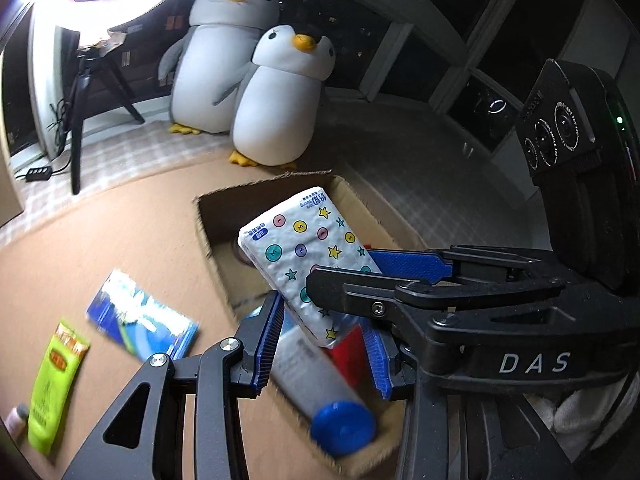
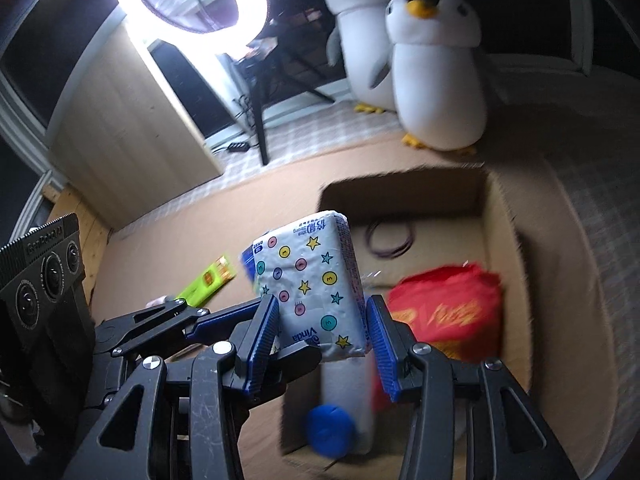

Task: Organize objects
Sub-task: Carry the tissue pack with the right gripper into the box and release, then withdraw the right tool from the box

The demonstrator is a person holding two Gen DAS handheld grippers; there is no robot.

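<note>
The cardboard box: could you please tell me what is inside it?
Inside the box lie a white tube with a blue cap, a red packet and dark looped bands. The tissue pack hides part of the floor.

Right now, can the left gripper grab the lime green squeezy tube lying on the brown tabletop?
Probably not yet. The left gripper has its jaws closed on the white star-and-dot tissue pack, which the right gripper grips too. The tube lies uncovered on the tabletop, so once freed it likely could.
</note>
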